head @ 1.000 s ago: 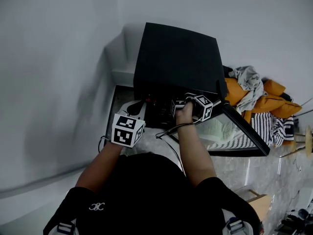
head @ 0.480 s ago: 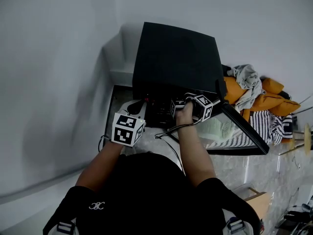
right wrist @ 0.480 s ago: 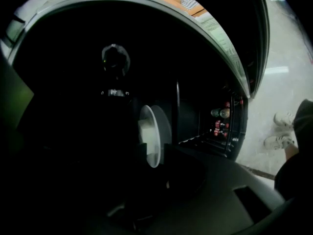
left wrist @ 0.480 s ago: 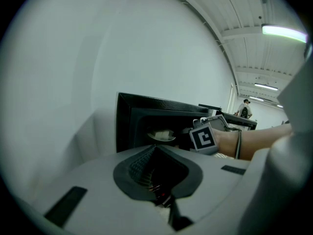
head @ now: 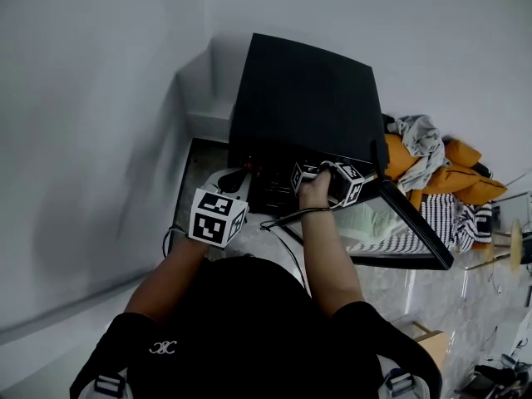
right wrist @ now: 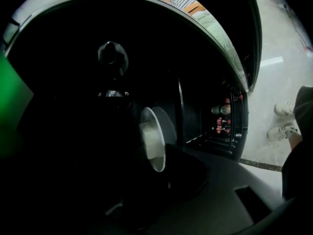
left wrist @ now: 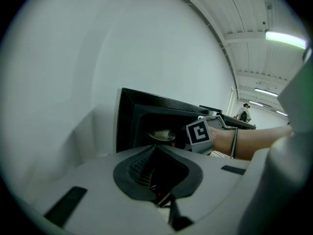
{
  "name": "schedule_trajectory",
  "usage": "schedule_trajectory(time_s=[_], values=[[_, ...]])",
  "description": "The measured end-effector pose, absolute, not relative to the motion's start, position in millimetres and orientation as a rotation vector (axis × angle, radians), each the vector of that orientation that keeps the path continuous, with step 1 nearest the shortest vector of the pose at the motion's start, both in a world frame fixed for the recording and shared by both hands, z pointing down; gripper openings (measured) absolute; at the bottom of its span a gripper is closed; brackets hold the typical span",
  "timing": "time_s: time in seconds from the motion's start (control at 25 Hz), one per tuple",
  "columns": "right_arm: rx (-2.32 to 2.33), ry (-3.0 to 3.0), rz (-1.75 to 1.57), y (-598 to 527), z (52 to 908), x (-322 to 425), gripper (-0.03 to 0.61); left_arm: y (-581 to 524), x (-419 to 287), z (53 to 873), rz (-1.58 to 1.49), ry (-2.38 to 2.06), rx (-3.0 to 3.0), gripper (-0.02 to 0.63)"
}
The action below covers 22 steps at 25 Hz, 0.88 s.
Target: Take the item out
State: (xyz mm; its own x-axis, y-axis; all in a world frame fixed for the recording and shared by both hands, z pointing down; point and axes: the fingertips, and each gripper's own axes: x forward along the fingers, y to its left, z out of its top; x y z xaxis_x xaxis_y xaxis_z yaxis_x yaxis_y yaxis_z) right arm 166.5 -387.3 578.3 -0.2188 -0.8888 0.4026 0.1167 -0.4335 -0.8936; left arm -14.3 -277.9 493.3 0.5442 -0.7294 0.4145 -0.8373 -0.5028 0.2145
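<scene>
Presently: right gripper (right wrist: pixel 168 177) inside open black oven (head: pixel 303 98), jaws just opened wide for white dish (right wrist: pixel 152 140) at their mouth, not yet gripped; left gripper (left wrist: pixel 156 180) closed, empty, waiting outside.

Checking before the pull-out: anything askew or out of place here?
Nothing looks wrong inside: the plate sits level in the open oven. Only oddity: clothes heaped just beside its door.

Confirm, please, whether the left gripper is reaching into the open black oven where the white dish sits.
No: it is the right gripper that reaches into the open black oven where the white dish sits, as the head view shows. Its fingers have just been opening; whether the dish is between them is too dark to tell.
</scene>
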Motion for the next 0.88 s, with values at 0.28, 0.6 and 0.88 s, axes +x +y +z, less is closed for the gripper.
schedule_trajectory(time_s=[0.28, 0.6, 0.88], values=[[-1.419, 0.985, -1.791, -382, 595, 170, 0.025, -277, -16, 497, 0.362, -1.278, 2.37, -0.002], [-1.429, 0.984, -1.79, -379, 595, 171, 0.021, -277, -19, 496, 0.341, -1.275, 2.362, -0.002], [-1.413, 1.028, -1.782, -364, 590, 172, 0.02, -277, -20, 494, 0.337, -1.269, 2.368, -0.002]])
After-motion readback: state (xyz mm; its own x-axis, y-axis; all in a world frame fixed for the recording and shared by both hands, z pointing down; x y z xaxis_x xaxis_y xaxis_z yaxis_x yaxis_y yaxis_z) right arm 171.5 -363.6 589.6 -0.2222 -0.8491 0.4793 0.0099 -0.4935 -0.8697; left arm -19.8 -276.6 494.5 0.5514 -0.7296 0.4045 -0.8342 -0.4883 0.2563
